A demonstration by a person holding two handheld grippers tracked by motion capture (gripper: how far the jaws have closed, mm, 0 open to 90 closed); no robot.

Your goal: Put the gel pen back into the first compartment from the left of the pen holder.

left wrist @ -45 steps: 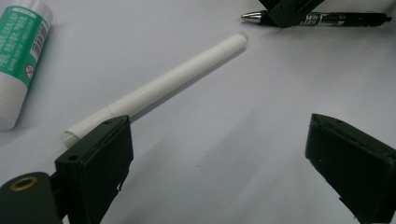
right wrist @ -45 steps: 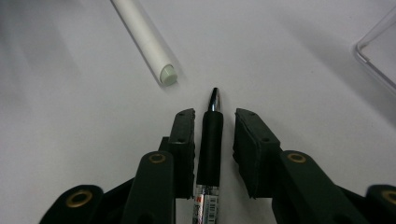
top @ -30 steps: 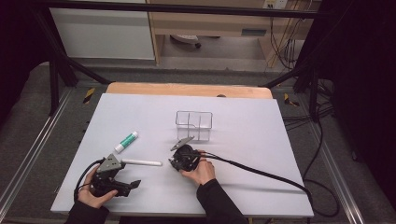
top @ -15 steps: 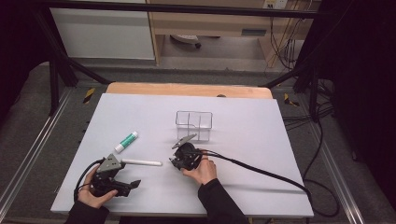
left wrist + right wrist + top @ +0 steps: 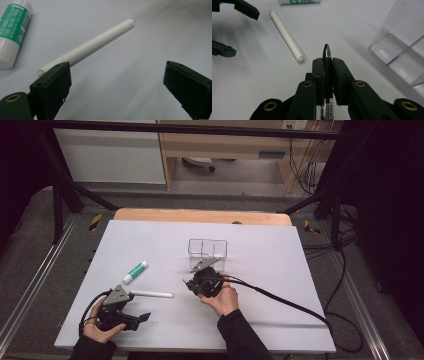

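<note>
The right gripper (image 5: 327, 65) is clenched on a dark pen (image 5: 326, 55), whose silver tip pokes out just beyond the pads in the lower middle of the right gripper view. The grip sits close to the tip, with the barrel running back between the jaws, probably so the pen stays in line with the gripper and can be steered point first. To the right in that view stands a clear plastic holder (image 5: 398, 53) with open compartments. In the high view the right gripper (image 5: 201, 283) sits just below that holder (image 5: 207, 249) at the centre of the frame, which suggests the pen is meant to go in there.

The left gripper (image 5: 131, 317) rests near the lower left of the high view with its jaws released and nothing between them. In the left gripper view its left jaw stands just in front of the near end of a white pen (image 5: 87, 46), which lies flat on the tabletop (image 5: 280, 265) and slants towards the upper middle of the frame. That placement looks like a waiting pose with this white pen as the next pick. A green-and-white glue stick (image 5: 13, 30) lies at the upper left of that view, apart from the pen and untouched.
</note>
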